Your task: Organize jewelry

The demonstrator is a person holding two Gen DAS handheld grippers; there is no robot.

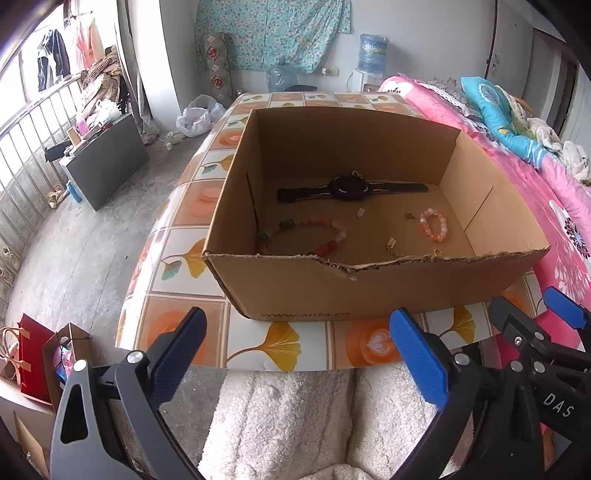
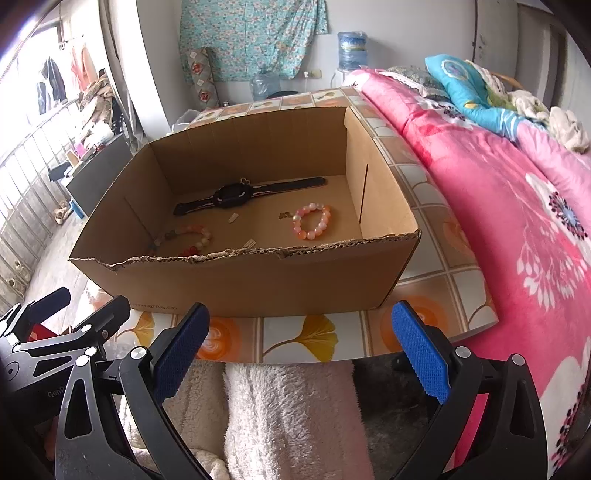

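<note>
Ahead of both grippers stands a matt brown corrugated cardboard box (image 1: 369, 291), its near rim torn and ragged. Under it the tabletop (image 1: 280, 343) has a glossy, smooth printed covering. Inside the box, a matt black watch (image 1: 347, 188) lies beyond glossy beaded bracelets (image 2: 312, 221). The fingers (image 1: 417, 358) carry blue textured rubbery pads on black matt plastic with shiny metal rivets. Below them lies fluffy white fleece cloth (image 2: 295, 413).

A: Room? White walls, grey concrete floor (image 1: 85, 236), railed window (image 1: 33, 122) left, daylight.
B: Furniture?
A: Tile-patterned worktop (image 1: 192, 206), bed with pink floral blanket (image 2: 517, 192) right, floral cloth (image 1: 269, 33) on back wall, water dispenser (image 1: 373, 55), dark cabinet (image 1: 110, 158).
</note>
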